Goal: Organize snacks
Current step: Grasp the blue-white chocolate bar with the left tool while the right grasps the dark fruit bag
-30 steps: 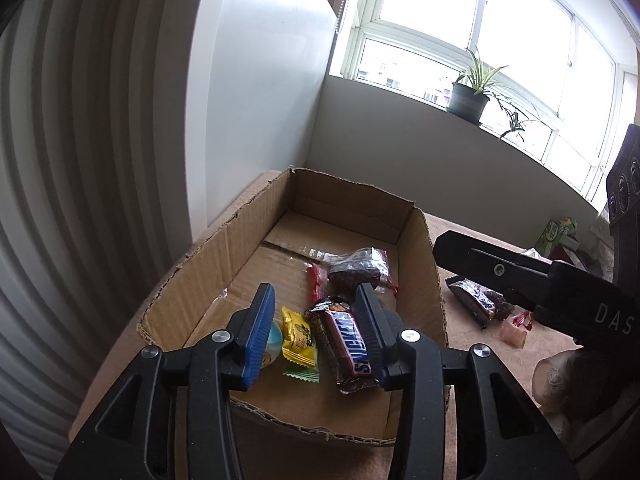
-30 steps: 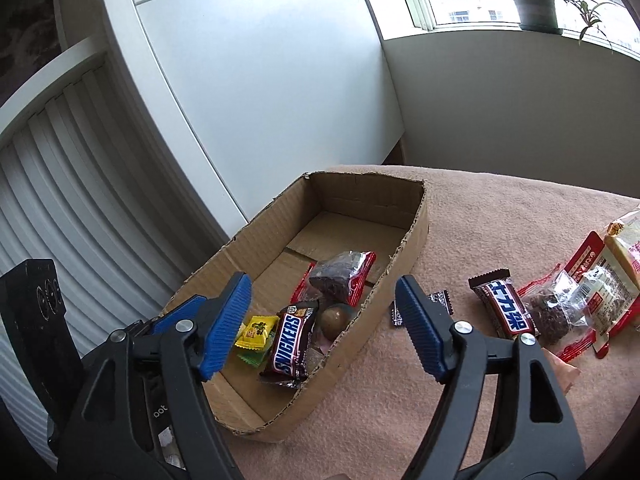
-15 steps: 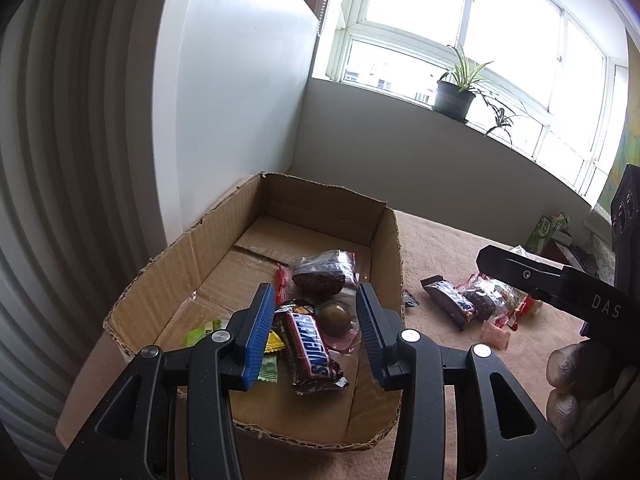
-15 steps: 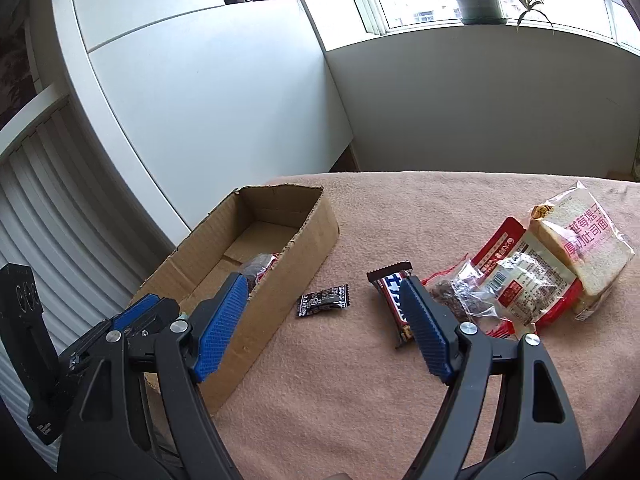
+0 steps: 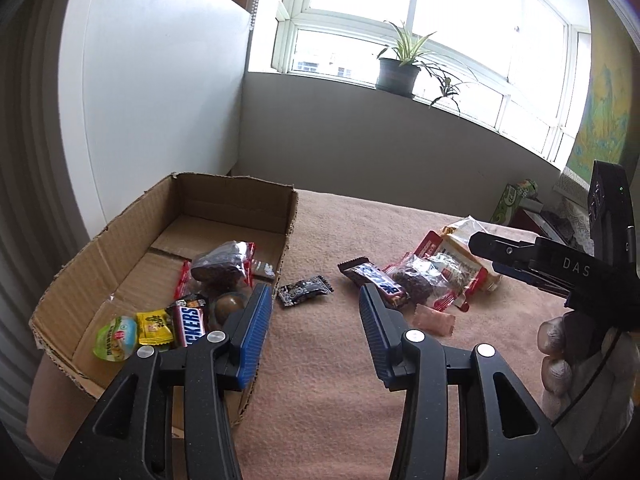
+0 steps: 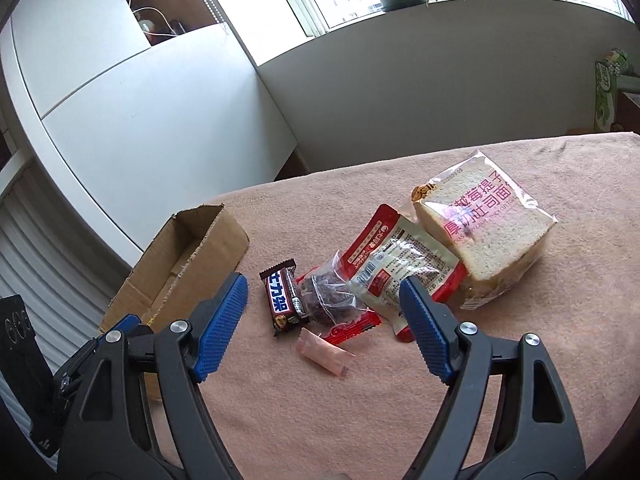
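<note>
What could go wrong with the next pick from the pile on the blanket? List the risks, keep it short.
1. The dark-wrapped chocolate bar, the clear bag of dark dried fruit and the red-and-white packet overlap, so the open right tool could drag neighbours along.
2. The small pink wrapped candy lies flat on the soft pink blanket; the pads may pinch cloth.
3. The sliced bread in its clear bag could get squashed.

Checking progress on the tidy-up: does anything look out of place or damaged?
Several snacks lie outside the cardboard box: a small black candy beside it, and a chocolate bar, sliced bread and other packets heaped further off. Nothing looks damaged.
</note>
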`<act>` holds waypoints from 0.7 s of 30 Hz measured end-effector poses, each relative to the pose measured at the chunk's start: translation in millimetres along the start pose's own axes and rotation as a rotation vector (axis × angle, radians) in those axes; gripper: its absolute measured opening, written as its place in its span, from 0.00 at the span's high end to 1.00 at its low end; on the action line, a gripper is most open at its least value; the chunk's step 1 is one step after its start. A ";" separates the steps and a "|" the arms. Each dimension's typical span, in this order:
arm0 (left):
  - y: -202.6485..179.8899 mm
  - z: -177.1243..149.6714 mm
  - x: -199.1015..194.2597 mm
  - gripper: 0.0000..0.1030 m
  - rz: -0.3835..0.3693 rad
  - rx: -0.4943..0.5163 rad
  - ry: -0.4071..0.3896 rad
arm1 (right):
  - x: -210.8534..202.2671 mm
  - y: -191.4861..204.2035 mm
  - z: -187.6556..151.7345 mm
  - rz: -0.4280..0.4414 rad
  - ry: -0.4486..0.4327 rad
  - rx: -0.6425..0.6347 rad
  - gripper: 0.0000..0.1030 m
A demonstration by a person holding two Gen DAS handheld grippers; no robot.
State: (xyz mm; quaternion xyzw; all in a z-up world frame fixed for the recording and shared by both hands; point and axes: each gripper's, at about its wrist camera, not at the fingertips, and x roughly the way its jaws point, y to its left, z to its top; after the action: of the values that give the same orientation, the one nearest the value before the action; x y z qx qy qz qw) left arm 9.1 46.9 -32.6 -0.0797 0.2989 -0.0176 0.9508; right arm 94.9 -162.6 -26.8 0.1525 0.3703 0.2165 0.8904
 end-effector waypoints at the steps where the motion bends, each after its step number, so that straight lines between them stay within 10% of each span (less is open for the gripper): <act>1: -3.8 -1.0 3.1 0.55 -0.006 0.005 0.009 | 1.6 -5.8 0.2 0.007 0.010 0.014 0.22; 9: -29.5 2.6 33.7 0.55 -0.070 0.005 0.108 | 8.0 -16.5 14.2 0.086 0.066 0.057 0.23; 21: -40.6 14.0 91.6 0.58 -0.087 -0.058 0.236 | 54.6 -5.3 10.3 0.063 0.201 -0.029 0.51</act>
State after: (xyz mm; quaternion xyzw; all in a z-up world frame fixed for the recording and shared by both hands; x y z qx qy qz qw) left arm 92.9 1.4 -66.5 -0.1177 0.4055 -0.0595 0.9045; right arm 138.2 -141.0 -54.5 0.1286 0.4496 0.2639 0.8436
